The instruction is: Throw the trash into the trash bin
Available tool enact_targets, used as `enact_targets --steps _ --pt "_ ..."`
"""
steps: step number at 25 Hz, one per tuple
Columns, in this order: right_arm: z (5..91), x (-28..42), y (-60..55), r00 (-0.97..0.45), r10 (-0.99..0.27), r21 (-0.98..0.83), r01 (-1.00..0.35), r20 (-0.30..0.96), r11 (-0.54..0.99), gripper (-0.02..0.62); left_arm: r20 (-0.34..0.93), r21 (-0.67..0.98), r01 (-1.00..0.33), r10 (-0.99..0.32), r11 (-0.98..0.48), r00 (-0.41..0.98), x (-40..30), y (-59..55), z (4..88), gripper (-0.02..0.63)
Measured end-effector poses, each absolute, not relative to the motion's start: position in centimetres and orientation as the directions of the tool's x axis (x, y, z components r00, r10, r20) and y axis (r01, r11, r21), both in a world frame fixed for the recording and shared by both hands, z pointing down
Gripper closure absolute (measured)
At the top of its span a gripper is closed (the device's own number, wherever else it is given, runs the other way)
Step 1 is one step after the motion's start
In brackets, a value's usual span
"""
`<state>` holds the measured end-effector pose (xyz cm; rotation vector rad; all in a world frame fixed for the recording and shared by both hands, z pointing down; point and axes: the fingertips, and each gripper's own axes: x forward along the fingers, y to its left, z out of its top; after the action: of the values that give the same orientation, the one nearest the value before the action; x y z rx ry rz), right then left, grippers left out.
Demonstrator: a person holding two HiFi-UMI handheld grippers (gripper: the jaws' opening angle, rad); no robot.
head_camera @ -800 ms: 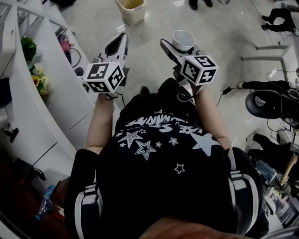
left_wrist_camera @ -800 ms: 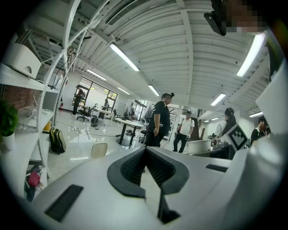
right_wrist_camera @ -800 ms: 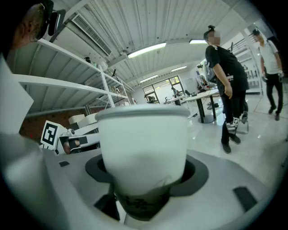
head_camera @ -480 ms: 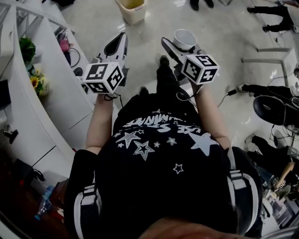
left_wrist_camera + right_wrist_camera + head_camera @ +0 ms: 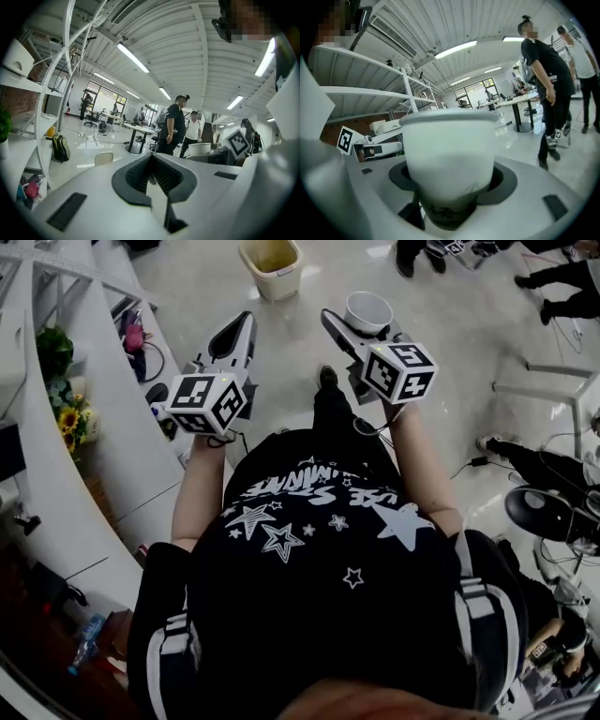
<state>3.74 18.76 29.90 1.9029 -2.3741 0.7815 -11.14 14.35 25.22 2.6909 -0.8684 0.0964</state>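
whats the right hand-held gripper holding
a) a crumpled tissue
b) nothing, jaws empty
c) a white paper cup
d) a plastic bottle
c: the right gripper view shows a white paper cup standing upright between the jaws of the right hand-held gripper, and the head view shows its open rim on that side.
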Motion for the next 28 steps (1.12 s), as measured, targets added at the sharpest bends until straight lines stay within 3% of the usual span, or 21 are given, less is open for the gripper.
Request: enact_targets --steps 10,28 --pt "32.1 11.7 11.4 -0.359 -0.867 -0.36 -0.904 0.345 0.231 0.278 0.181 0.254 -0.672 -0.648 -0.696 0.739 -5.2 7.2 25.1 0.595" --pt "33.1 14.9 2.5 -0.52 -0.785 -0.371 -0.84 0.338 0.396 0.278 0.183 0.223 -0.769 -0.749 -0.599 0.637 -0.8 1.9 24.7 0.595"
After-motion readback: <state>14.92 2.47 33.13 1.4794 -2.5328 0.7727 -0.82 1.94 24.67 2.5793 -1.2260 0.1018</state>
